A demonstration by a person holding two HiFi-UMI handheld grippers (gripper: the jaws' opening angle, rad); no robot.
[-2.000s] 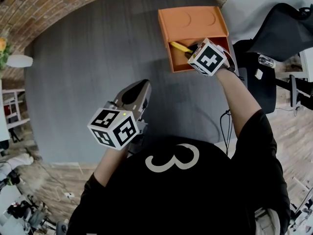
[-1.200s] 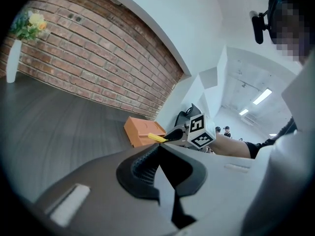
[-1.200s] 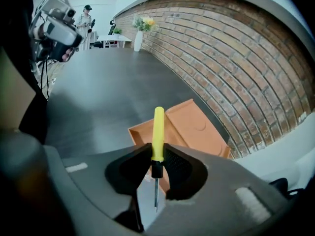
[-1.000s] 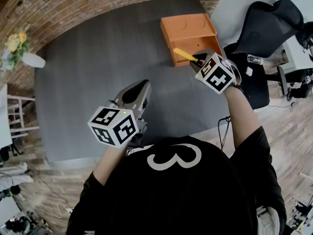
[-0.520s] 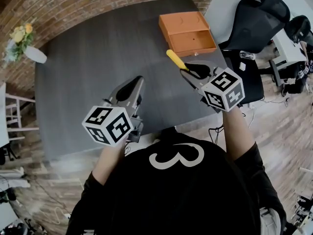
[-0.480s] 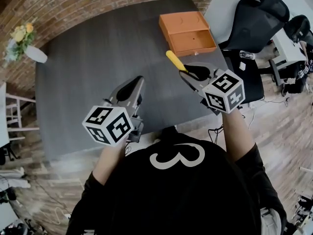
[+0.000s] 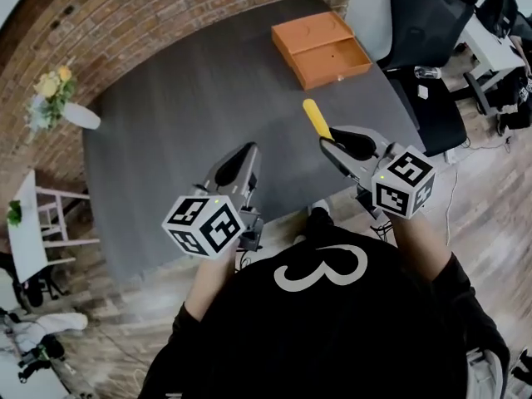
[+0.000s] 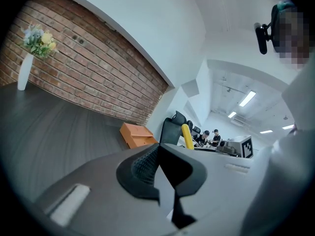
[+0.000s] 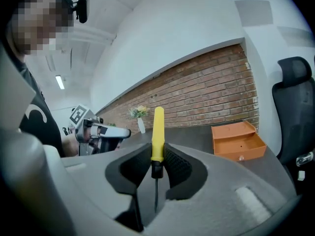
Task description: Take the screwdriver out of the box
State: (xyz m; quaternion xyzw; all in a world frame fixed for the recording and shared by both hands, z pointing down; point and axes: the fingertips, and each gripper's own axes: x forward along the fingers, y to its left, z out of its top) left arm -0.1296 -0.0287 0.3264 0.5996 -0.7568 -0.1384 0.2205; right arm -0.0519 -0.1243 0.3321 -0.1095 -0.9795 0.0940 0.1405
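Presently, your left claw [image 7: 246, 150] hovers over the grey bench [image 7: 166, 115], jaws together with nothing between them. Your right claw [image 7: 334, 142] is clamped on the screwdriver [image 7: 317, 119], its pads gripping the lower end of the yellow handle, which projects beyond the tips. The screwdriver is out of the open orange box [image 7: 309, 32] and well apart from it.

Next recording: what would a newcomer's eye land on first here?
The yellow-handled screwdriver, clamped in the right gripper with its handle sticking out past the jaws, over the near right side of the dark table. Behind it, the bright orange box sits open at the table's far right corner.
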